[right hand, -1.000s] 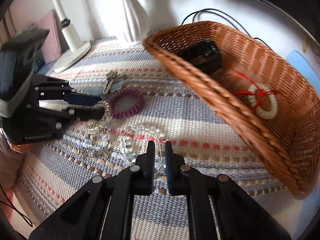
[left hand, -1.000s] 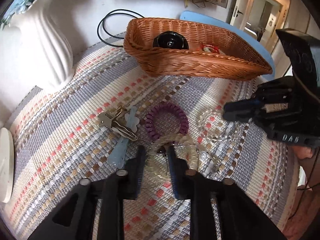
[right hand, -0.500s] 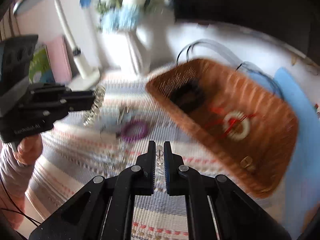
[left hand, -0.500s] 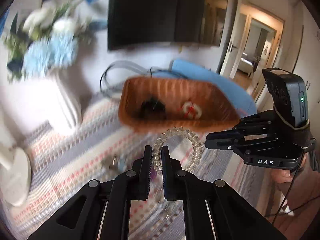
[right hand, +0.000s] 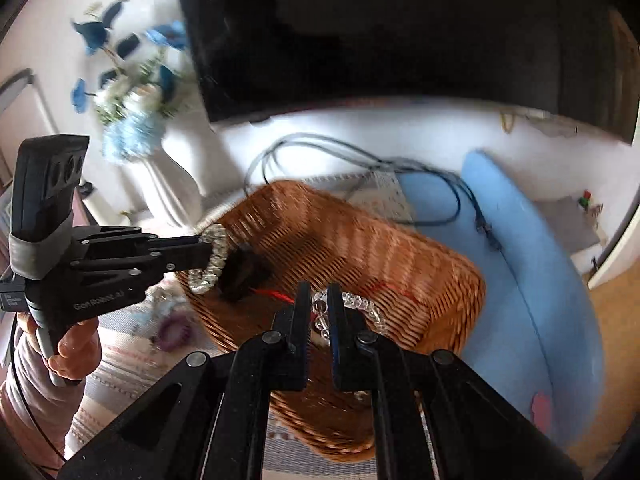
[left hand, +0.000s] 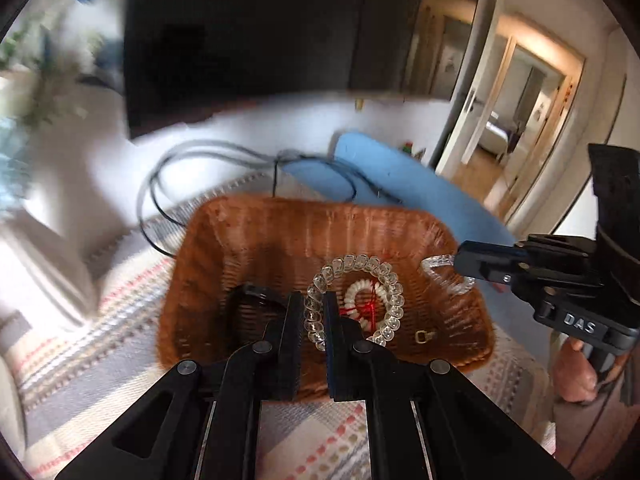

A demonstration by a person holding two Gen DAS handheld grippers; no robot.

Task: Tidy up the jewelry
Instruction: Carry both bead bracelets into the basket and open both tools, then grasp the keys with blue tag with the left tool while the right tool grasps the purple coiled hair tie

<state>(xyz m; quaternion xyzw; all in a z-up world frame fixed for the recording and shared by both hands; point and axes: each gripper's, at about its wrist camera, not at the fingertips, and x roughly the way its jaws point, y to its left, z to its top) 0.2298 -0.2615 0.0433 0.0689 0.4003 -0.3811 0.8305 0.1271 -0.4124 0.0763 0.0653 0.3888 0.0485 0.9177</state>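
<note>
**Bracelets held over the wicker basket**

Grippers, both black and two-fingered, hang above a brown rectangular woven wicker basket [left hand: 208, 264] that sits on a striped woven cloth of grey, cream and red [left hand: 80, 340].

The left gripper [left hand: 313, 322] has its jaws nearly together, pinching one side of a clear coiled plastic spiral bracelet [left hand: 360, 264]. The rest of the loop stands free beyond the fingertips, over the inside of the basket. From the right wrist view the same gripper [right hand: 208, 252] reaches in from the left edge, held in a person's hand [right hand: 72, 344], with the coil dangling at the basket's near-left rim.

The right gripper [right hand: 319, 312] is likewise closed almost fully, clamped on a strand of clear round glass beads [right hand: 352, 300] that drapes to the right of its fingers, above the basket floor. In the left wrist view this gripper [left hand: 460, 262] comes in from the right, the clear strand curling below its tip over the basket's right side.

Inside the basket lie a white beaded ring tied with red thread [left hand: 360, 300], a black round object [left hand: 248, 300] and a small metal clasp [left hand: 424, 335]. A purple coiled hair tie [right hand: 176, 332] rests blurred on the cloth outside the basket. Behind stand a white ribbed vase of blue flowers [right hand: 168, 176], a looped grey cable [left hand: 224, 152] and a light blue mat [right hand: 540, 280].
</note>
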